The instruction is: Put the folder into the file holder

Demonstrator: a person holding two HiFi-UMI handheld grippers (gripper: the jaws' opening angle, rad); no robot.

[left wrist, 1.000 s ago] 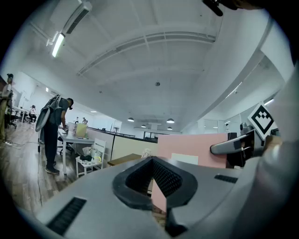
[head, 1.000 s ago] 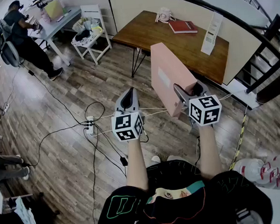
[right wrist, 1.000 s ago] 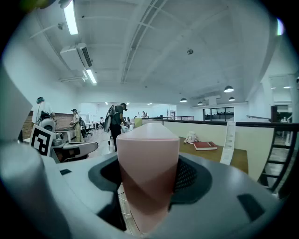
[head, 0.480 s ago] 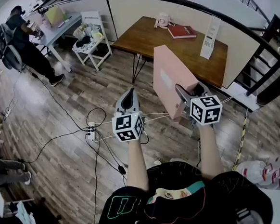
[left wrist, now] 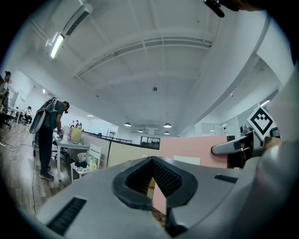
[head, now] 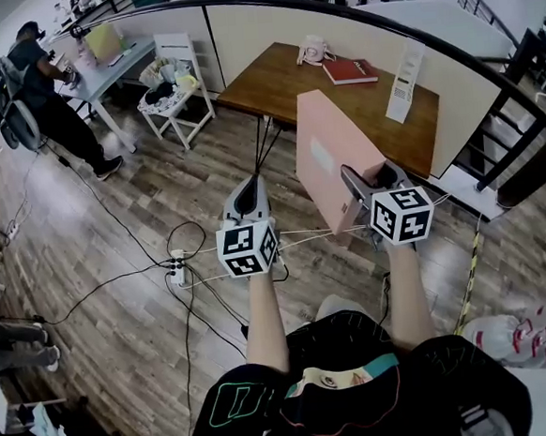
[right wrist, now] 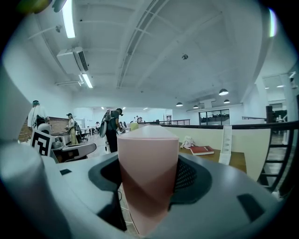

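Note:
A pink folder (head: 329,156) stands on edge in the air, with my right gripper (head: 365,179) shut on its near lower corner. In the right gripper view the folder (right wrist: 147,163) fills the space between the jaws. My left gripper (head: 248,195) hangs to the folder's left, shut and holding nothing. Its own view shows the folder (left wrist: 201,149) off to the right. A white upright file holder (head: 406,81) stands on the right part of the brown table (head: 281,80), beyond the folder. It also shows in the right gripper view, where the file holder (right wrist: 225,144) is right of the folder.
A red book (head: 350,71) and a pale pink object (head: 314,51) lie at the table's far side. Cables and a power strip (head: 177,259) cross the wooden floor. A white chair (head: 175,74) and a person (head: 41,85) at a desk are far left. A black railing (head: 487,64) curves on the right.
The head view has drifted slightly, so the table sits a bit differently in frame. The folder stays in my right gripper, and both grippers keep nearly the same pose.

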